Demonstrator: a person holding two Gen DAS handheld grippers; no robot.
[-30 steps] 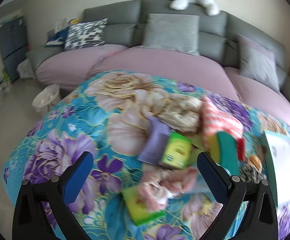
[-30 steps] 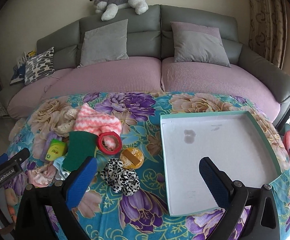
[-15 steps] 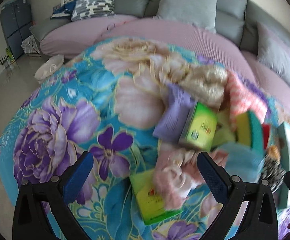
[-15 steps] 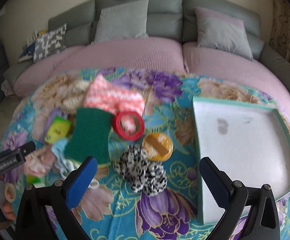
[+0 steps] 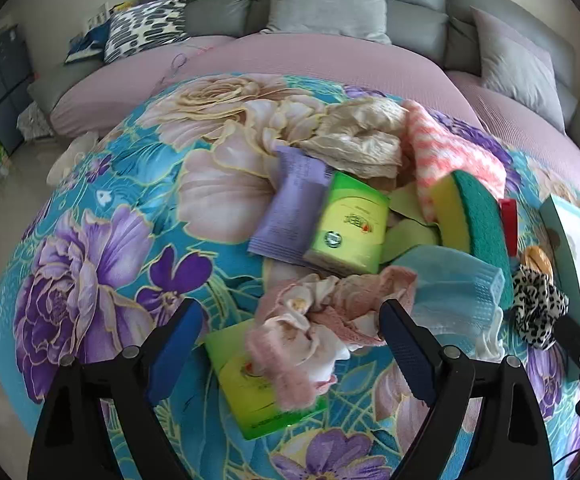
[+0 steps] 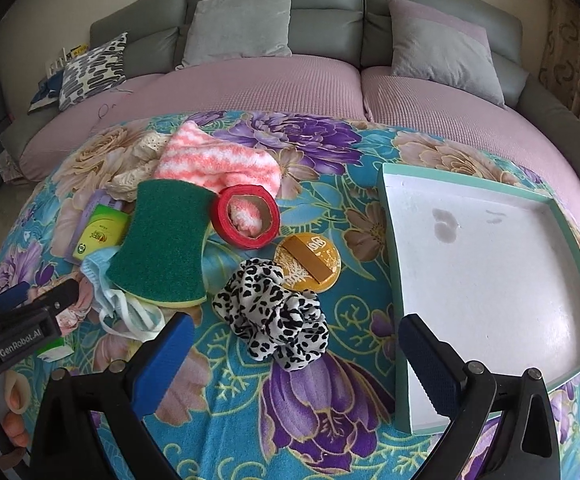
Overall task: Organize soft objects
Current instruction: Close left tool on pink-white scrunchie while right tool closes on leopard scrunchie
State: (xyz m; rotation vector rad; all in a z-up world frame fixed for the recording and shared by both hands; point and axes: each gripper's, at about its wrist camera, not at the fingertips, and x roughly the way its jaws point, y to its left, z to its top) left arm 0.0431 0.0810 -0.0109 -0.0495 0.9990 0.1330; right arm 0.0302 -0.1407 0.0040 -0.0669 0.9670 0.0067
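Observation:
A pile of soft things lies on the floral cloth [image 5: 102, 216]. My left gripper [image 5: 290, 344] is open just above a crumpled pink cloth [image 5: 313, 320] that lies on a green packet [image 5: 258, 392]. A blue face mask [image 5: 453, 292], a green-yellow sponge [image 5: 473, 216] and a pink striped sock [image 5: 445, 152] lie to its right. My right gripper [image 6: 293, 352] is open just in front of a leopard-print scrunchie [image 6: 278, 316]. The white tray [image 6: 489, 280] is empty at the right.
A red tape roll [image 6: 246, 216], a gold round tin [image 6: 307, 260], a green tissue pack [image 5: 349, 224], a purple packet [image 5: 290, 208] and a beige lace cloth [image 5: 361, 136] lie in the pile. A grey sofa [image 6: 274, 80] with cushions stands behind.
Both grippers have moved forward and down toward the pile. The pink cloth and the scrunchie now sit close to the open fingers. Nothing has been taken hold of.

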